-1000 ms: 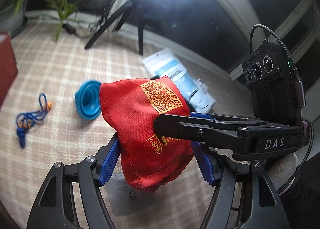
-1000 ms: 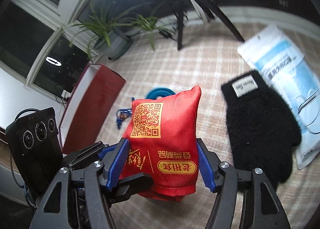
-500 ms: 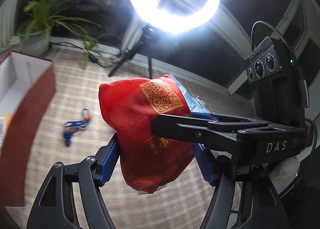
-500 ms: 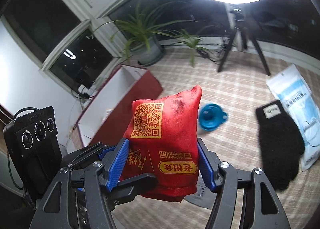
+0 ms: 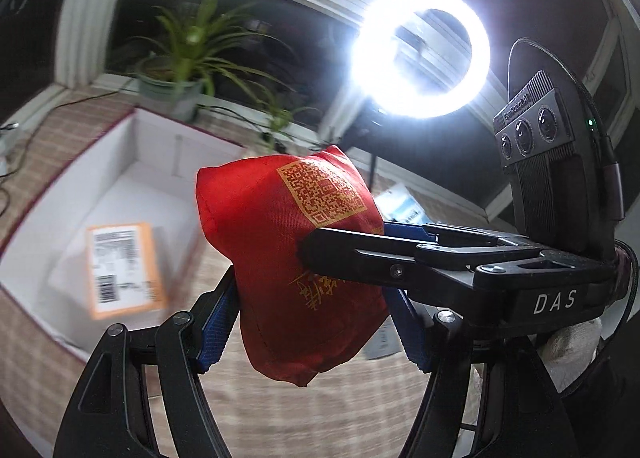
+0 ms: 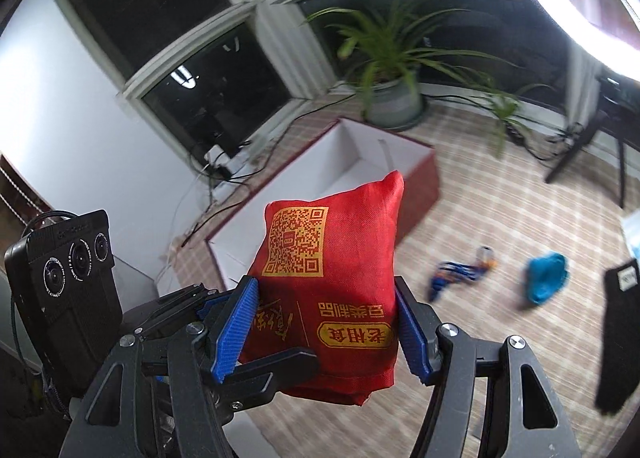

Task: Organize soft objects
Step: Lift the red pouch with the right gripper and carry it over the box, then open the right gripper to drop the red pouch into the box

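A red cloth bag (image 5: 280,242) with a gold QR code is held in the air by both grippers at once. My left gripper (image 5: 314,322) is shut on its lower part, blue pads on either side. My right gripper (image 6: 326,326) is shut on the same bag (image 6: 332,258) from the other side. Its black fingers (image 5: 360,254) cross in front of the bag in the left wrist view. An open red box (image 5: 36,194) with a white inside stands on the checked cloth to the left, below the bag; it also shows in the right wrist view (image 6: 420,174).
An orange-labelled parcel (image 5: 120,270) lies in the box. On the cloth lie a blue cord (image 6: 456,270), a blue collapsible cup (image 6: 546,278), a black glove (image 6: 618,338) and a blue-white packet (image 5: 402,210). A potted plant (image 6: 394,98) and a ring light (image 5: 420,54) stand behind.
Both grippers have carried the red bag up and to the left, towards the open box. The box now fills the left of the view. The grip is unchanged.
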{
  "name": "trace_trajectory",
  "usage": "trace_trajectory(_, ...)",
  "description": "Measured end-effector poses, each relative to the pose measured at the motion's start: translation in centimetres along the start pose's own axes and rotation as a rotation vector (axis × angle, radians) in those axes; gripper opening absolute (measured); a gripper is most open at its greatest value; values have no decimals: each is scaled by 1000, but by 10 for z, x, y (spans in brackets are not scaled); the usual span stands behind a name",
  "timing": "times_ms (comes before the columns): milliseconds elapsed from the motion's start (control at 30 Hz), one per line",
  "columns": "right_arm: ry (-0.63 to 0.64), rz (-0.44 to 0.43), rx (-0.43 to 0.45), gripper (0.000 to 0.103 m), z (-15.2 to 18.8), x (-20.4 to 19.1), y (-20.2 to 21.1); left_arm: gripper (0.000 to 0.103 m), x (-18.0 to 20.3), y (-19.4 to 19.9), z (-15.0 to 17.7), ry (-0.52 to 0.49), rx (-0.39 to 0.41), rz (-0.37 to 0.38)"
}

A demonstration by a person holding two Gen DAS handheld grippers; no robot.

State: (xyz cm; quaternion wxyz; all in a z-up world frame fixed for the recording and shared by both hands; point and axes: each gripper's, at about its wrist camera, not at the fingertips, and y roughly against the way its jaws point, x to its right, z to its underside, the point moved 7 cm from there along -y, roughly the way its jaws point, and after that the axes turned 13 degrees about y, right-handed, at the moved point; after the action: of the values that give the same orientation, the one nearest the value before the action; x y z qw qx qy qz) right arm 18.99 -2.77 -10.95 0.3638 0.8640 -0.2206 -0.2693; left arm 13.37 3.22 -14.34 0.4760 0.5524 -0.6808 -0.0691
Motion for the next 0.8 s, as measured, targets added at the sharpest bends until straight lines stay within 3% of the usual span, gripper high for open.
trace_trajectory(433,51,-28,-59,62,-30,-68,-89,69,-92,26,-22,55,2,-89)
trace_trajectory(800,-1,-48,-97,62,-40,-77,-139,69,-136,27,-30,60,-3,-150)
